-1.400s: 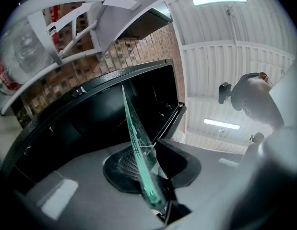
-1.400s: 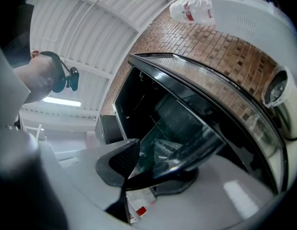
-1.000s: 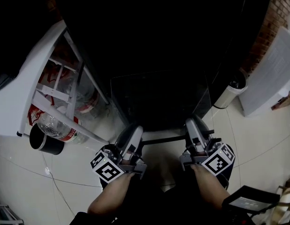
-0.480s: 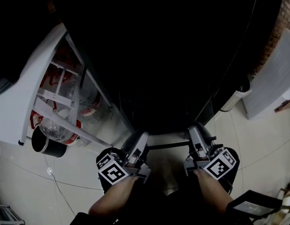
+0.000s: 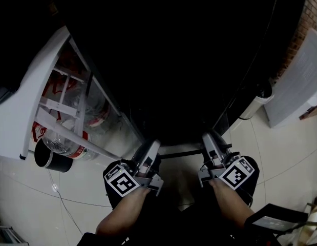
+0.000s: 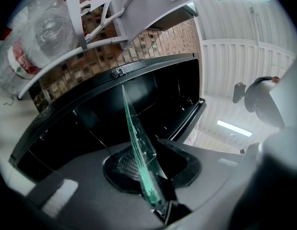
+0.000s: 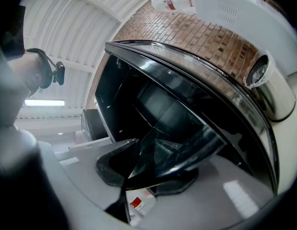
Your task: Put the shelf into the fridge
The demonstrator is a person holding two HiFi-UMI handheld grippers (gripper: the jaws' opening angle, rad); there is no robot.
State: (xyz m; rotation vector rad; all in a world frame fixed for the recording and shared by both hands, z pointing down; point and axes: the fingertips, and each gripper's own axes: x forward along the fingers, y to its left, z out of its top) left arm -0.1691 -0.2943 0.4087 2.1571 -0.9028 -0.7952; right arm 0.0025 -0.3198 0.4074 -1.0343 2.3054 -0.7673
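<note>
At the open black fridge (image 5: 189, 60), left gripper (image 5: 150, 150) and right gripper (image 5: 209, 142) pinch a flat clear-glass shelf (image 6: 138, 143). Keeping it level probably eases entry.

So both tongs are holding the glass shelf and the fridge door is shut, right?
Not quite: the fridge door is open. The head view shows it standing out to the left, with bottles in its racks. The left tongs and the right tongs do both hold the glass shelf.
</note>
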